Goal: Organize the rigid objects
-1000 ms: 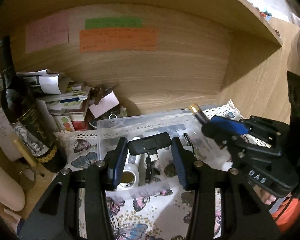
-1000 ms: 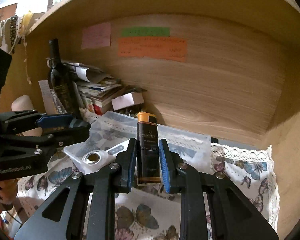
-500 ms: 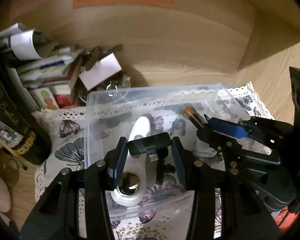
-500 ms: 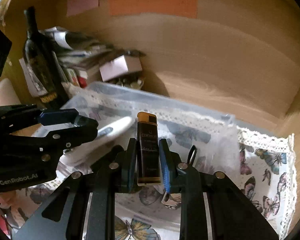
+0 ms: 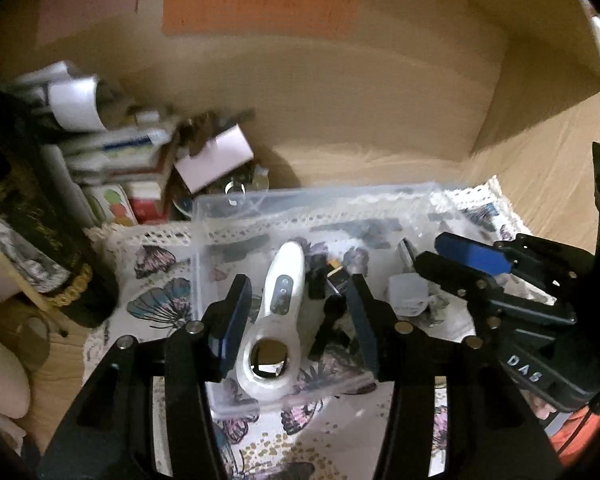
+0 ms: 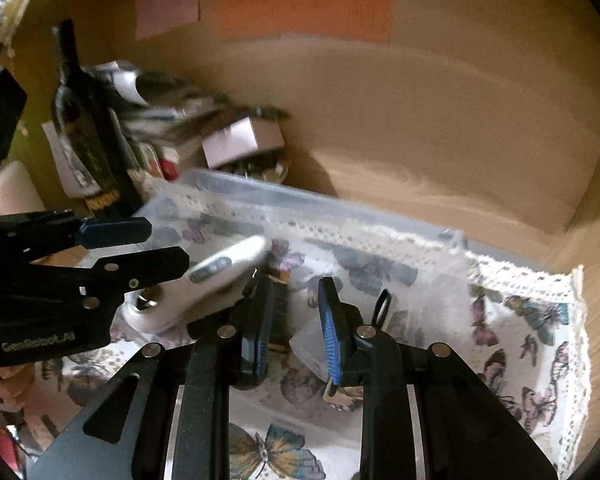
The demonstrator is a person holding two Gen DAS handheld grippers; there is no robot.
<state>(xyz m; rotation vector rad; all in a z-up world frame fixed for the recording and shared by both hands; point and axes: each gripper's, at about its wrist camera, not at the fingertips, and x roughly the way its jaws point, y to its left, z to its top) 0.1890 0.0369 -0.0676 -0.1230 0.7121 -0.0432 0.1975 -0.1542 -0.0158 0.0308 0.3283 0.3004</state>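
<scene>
A clear plastic bin (image 5: pixel 204 216) (image 6: pixel 236 188) stands on a butterfly cloth in a wooden shelf. In it lie a white handheld device (image 5: pixel 280 300) (image 6: pixel 216 268), a dark bottle with a gold cap (image 5: pixel 336 276) (image 6: pixel 278 312) and small dark items. My left gripper (image 5: pixel 296 316) is open and empty over the bin, with the white device between its fingers. My right gripper (image 6: pixel 296 320) is open over the bin; the dark bottle lies just behind its left finger (image 6: pixel 260 320). The right gripper also shows in the left wrist view (image 5: pixel 460 264).
A dark wine bottle (image 6: pixel 88 132) (image 5: pixel 32 236) stands left of the bin beside a stack of papers and boxes (image 5: pixel 112 152). A small white box (image 6: pixel 240 140) sits behind the bin. The butterfly cloth (image 6: pixel 532 360) spreads to the right. The wooden back wall is close.
Both grippers have opened. The left one let go of the small black item and the right one let go of the dark bottle, which now lies in the bin.
</scene>
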